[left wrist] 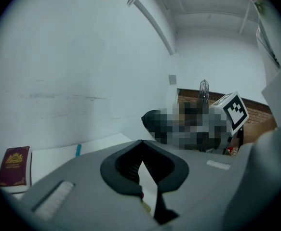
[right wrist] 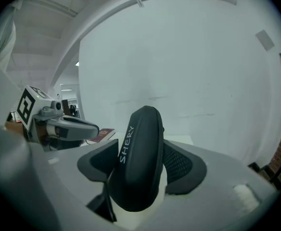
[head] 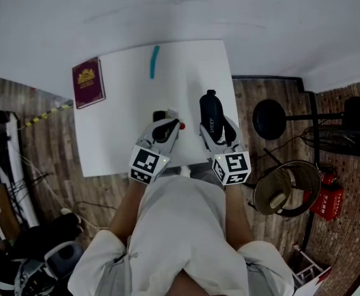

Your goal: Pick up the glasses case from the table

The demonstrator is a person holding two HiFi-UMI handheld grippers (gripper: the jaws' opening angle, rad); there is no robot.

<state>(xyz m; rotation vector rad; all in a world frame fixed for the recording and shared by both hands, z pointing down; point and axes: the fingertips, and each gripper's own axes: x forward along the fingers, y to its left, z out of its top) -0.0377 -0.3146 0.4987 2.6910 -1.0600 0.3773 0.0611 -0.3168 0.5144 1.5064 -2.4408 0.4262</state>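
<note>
The black, oblong, hard-shelled glasses case point(right wrist: 139, 162) sits clamped between the jaws of the right gripper point(head: 217, 134). The pads press on its two long sides and its rounded far end juts out beyond them. It hangs over the near right part of the white rectangular table point(head: 118, 134) and appears to be clear of the top. The case looks light and stiff, so it should not give under the pads. Its smooth curved shell could slip or swing if gripped too near one end, so a hold across the middle of its width, much as it is now, seems soundest. The left gripper point(left wrist: 141, 146) has its jaws together on nothing, near the table's near edge. The tabletop is flat, plain and matt. A maroon booklet with a gold crest point(head: 88, 82) lies at its far left corner and a slim teal pen point(head: 154, 61) at the far middle. Around it are a pale wall, a brown brick-patterned floor point(head: 37, 140), a black stand fan point(head: 269, 119) and a red fire extinguisher point(head: 328, 199) on the right.
</note>
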